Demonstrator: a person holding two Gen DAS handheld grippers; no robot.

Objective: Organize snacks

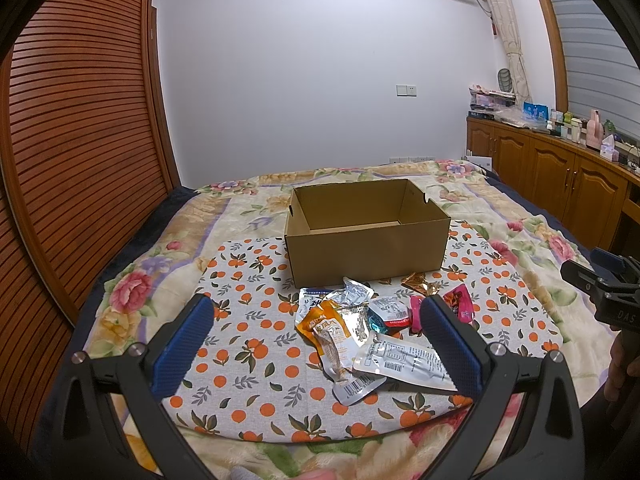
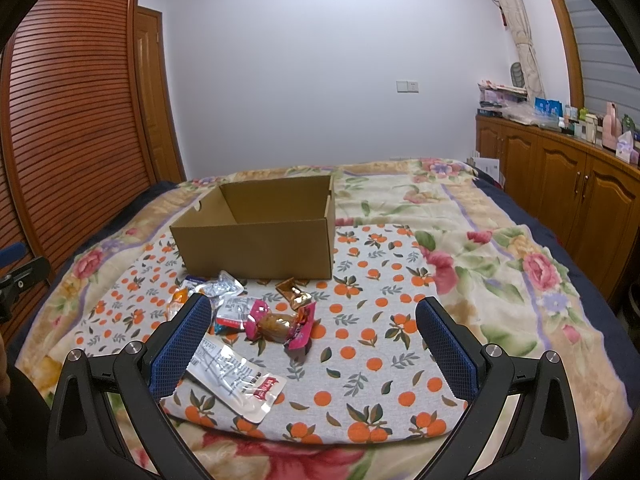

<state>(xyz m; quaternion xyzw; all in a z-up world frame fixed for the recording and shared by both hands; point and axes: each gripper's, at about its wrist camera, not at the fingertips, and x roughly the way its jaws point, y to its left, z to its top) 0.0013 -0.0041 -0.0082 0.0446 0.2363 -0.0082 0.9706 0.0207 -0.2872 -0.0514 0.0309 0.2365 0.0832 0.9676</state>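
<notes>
a: looking at the pink candy (image 2: 281,325), is it lying crosswise ahead of the right hand-held gripper (image 2: 313,312)?
b: yes, nearer it; both hand-held grippers are gaping wide, holding nothing, the left hand-held gripper (image 1: 317,314) hovering over the packets (image 1: 352,332) before the box (image 1: 366,232).

Brown cardboard box (image 1: 366,236), open-topped, upright, nothing visible inside, on an orange-print cloth (image 1: 256,364) spread over the bed. Snack packets lie loose in a heap just in front of it: orange pouch (image 1: 326,326), silver foil packs (image 1: 354,298), a flat white-and-silver packet (image 2: 236,380), a pink-wrapped candy (image 2: 280,324), a gold-brown wrapper (image 2: 294,292) nearest the box.
</notes>
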